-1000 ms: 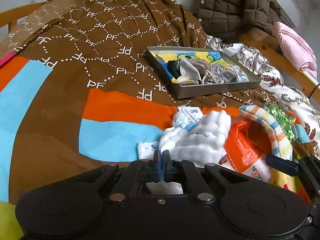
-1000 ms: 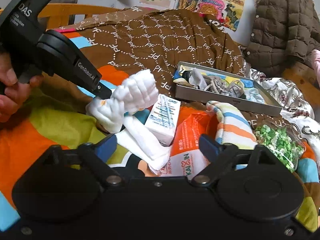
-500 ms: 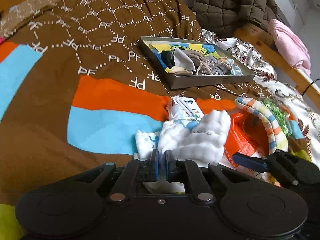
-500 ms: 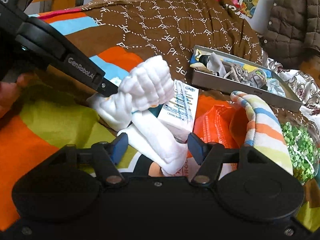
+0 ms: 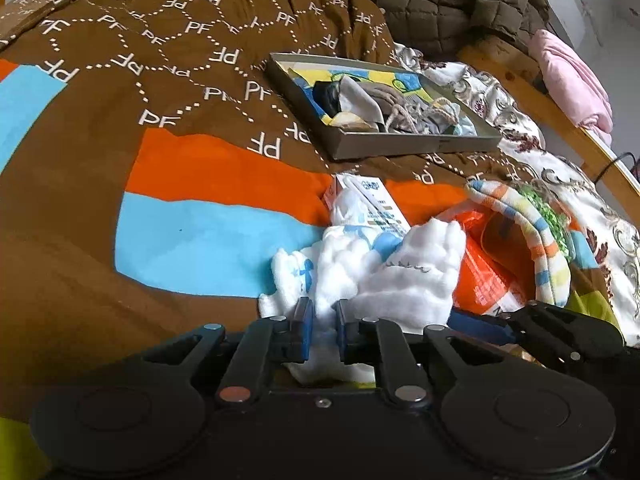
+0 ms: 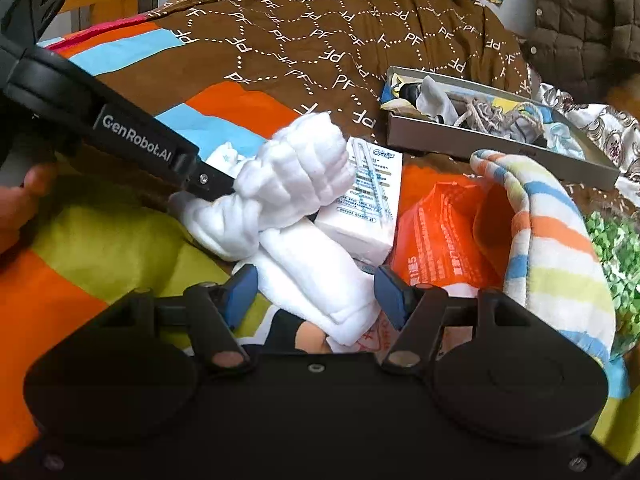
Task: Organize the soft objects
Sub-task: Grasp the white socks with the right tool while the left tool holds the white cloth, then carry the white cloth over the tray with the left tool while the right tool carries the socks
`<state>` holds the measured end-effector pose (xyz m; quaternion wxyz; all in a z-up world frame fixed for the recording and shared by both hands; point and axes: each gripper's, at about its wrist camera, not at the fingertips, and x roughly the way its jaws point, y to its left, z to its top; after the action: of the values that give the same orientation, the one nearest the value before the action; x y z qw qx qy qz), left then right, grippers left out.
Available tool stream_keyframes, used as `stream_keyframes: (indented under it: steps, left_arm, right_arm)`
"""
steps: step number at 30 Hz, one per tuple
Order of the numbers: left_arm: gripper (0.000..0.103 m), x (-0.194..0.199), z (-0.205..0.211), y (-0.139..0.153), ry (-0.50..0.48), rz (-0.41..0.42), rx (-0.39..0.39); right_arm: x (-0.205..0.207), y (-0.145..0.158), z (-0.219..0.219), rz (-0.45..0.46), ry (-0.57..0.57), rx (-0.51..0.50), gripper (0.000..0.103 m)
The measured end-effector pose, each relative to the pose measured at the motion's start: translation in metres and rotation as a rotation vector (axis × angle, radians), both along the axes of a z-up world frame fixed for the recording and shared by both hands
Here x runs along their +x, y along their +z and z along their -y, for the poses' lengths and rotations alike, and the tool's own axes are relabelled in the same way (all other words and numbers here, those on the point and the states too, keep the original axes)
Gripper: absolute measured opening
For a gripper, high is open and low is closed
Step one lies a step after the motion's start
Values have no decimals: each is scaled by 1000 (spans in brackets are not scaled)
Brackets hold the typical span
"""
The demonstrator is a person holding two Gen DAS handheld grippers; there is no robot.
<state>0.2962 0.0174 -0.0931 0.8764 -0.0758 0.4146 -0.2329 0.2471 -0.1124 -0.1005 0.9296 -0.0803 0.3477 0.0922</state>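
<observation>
A white quilted cloth (image 5: 404, 276) lies bunched on the bed. My left gripper (image 5: 320, 320) is shut on its near part; in the right wrist view that gripper (image 6: 216, 188) pinches the cloth (image 6: 304, 176) from the left. My right gripper (image 6: 314, 290) is open, its jaws on either side of the cloth's lower end (image 6: 320, 280), not closed on it. A grey tray (image 5: 416, 146) holding several soft items sits further back, also in the right wrist view (image 6: 496, 144). A striped towel (image 6: 552, 240) lies to the right.
A white carton (image 6: 368, 208) lies against the cloth. An orange plastic bag (image 6: 440, 232) and a bag of green beads (image 6: 616, 236) lie right of it. A brown jacket (image 5: 456, 4) and a pink cloth (image 5: 572, 76) are at the back.
My left gripper's jaws have parted slightly around the cloth. My right gripper has moved forward, so that its open jaws now flank the cloth's lower end.
</observation>
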Motion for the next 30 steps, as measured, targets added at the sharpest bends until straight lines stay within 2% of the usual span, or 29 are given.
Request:
stream_keyframes:
  steps: [3, 8, 12, 18, 22, 30]
  left_arm:
    - [11, -2, 3, -2, -32, 6, 14]
    - [5, -4, 5, 0, -38, 15, 22]
    - [3, -9, 3, 7, 3, 36, 9]
    - [2, -20, 4, 23, 52, 62, 49]
    - [2, -34, 5, 32, 76, 61, 45]
    - [1, -71, 16, 62, 87, 157, 9]
  right_arm:
    - [2, -1, 2, -25, 0, 54, 36]
    - [8, -3, 13, -63, -27, 158, 23]
    - [7, -1, 18, -41, -67, 146, 6]
    - [-1, 7, 19, 4, -99, 123, 2]
    - [-9, 16, 26, 25, -118, 140, 2]
    - [-40, 42, 39, 90, -142, 165, 2]
